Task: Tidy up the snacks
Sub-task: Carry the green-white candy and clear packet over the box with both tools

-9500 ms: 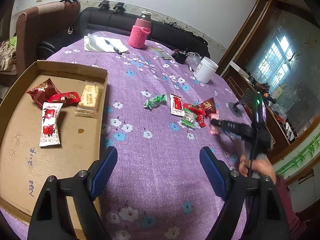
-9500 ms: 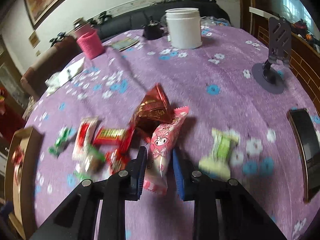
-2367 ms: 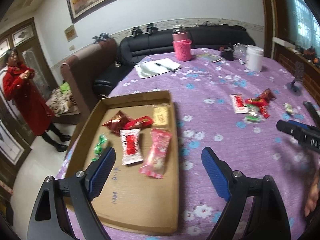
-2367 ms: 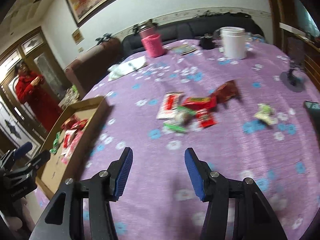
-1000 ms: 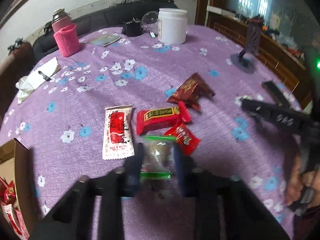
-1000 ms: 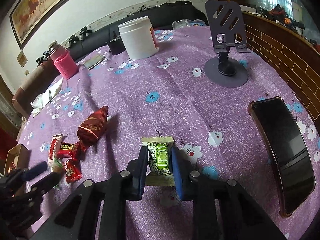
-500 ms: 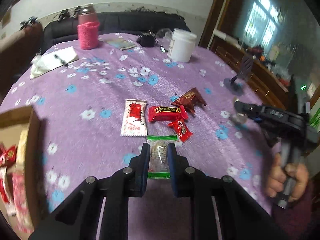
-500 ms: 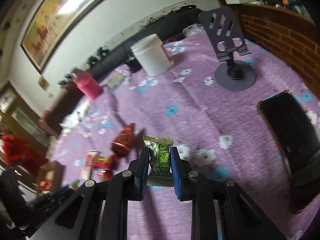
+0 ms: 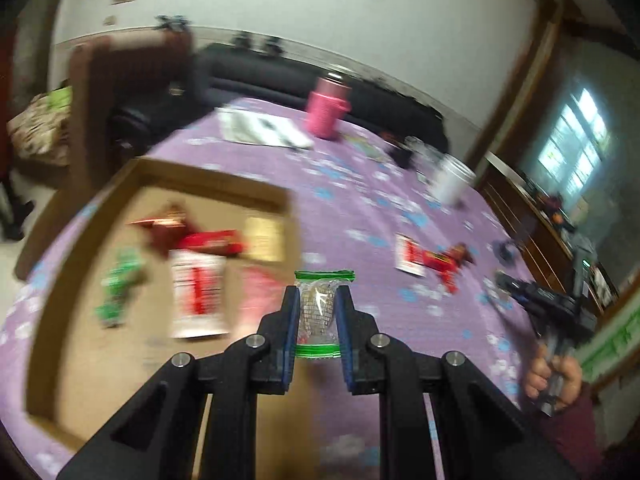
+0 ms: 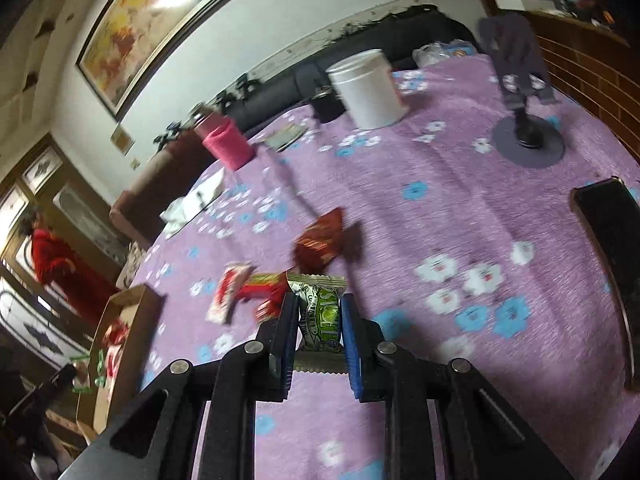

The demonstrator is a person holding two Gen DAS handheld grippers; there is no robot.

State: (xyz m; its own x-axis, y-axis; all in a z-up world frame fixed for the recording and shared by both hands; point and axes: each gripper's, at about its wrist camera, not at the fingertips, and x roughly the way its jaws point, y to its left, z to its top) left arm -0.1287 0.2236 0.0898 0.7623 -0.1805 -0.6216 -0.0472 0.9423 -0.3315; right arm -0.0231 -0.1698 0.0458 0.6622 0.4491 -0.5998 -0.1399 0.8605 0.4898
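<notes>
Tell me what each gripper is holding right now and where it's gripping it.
The left gripper pinches a clear green-edged snack packet across its middle. The right gripper pinches a green-labelled snack packet by its side edges, mid-length.

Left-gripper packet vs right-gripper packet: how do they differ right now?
The clear packet in the left gripper is see-through with green bands at both ends, and brownish contents show; the green packet in the right gripper is opaque, printed green and white, with crimped ends. The clear packet hangs by the cardboard tray; the green packet is over the purple tablecloth, near the loose red snacks. Both are small, held lengthwise between shut blue pads.
</notes>
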